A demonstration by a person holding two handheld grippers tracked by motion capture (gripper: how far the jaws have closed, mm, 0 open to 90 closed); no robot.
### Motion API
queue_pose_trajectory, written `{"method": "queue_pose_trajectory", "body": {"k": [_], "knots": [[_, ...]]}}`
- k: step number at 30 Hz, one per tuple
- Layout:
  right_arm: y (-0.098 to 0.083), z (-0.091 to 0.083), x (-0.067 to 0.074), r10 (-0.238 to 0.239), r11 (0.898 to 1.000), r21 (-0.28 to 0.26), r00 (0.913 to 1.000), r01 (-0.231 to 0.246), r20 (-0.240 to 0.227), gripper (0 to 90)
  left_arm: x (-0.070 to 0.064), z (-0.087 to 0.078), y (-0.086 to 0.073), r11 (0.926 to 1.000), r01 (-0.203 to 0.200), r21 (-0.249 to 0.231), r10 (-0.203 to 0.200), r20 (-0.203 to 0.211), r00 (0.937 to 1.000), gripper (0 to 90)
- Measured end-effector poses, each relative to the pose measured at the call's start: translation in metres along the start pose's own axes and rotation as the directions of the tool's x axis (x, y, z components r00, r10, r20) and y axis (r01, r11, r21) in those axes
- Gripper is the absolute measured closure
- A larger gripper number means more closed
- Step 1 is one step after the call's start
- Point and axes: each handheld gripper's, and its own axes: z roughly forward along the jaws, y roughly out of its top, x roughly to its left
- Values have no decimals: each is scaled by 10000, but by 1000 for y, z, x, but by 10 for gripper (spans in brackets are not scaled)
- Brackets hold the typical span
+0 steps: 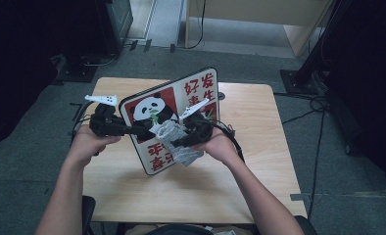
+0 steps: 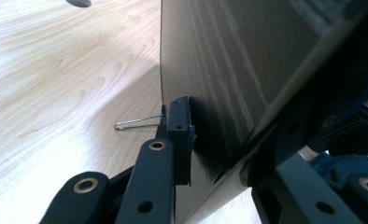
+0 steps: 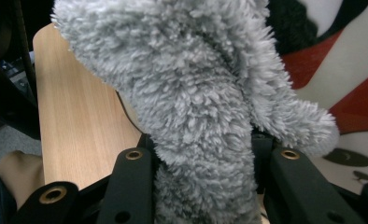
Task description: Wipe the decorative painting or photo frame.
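Standing tilted on a light wooden counter (image 1: 240, 176), a board with a panda picture (image 1: 169, 120) and red characters is held at its left edge by the left gripper (image 1: 132, 131), whose jaws are closed on that edge. In the left gripper view the board's dark grained back (image 2: 229, 70) rises from the counter's pale wood (image 2: 56, 93), with a thin wire clip (image 2: 138, 122) sticking out beside the jaw pad. The right gripper (image 1: 183, 139) has its jaws clamped on a fluffy grey cloth (image 1: 174, 137), which lies against the board's printed face near its lower middle. In the right gripper view the grey cloth (image 3: 196, 107) bulges up between the two black jaws, with the red and white print behind it.

Around the counter the floor is grey carpet (image 1: 328, 161). Black cables (image 1: 308, 115) trail over it at the right, near a black stand base (image 1: 299, 81). Dark equipment (image 1: 115, 22) stands at the far left, and a pale wooden furniture leg (image 1: 187, 24) rises at the back.
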Motion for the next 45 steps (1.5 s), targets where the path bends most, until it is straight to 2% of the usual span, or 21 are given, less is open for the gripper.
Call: {"method": "queue_pose_trajectory", "body": {"k": [25,29,33,38,45], "knots": [[-38,31,-6,97,9992,386,9996,-87,-257,649,1,0,0,9999,147,-40,-146,70,9999,747],[-46,37,-7,140,9979,641,9995,-121,-300,648,1,0,0,9998,190,-44,-189,71,9998,746],[-53,41,-11,231,9976,662,9986,-199,-481,649,1,0,0,9997,224,-49,-223,78,9997,744],[-54,41,-12,245,9972,725,9979,-200,-607,649,1,0,0,9997,229,-52,-228,82,9997,744],[-48,33,-9,189,9964,840,9967,-123,-784,664,2,0,0,9996,270,-67,-269,102,9996,740]]}}
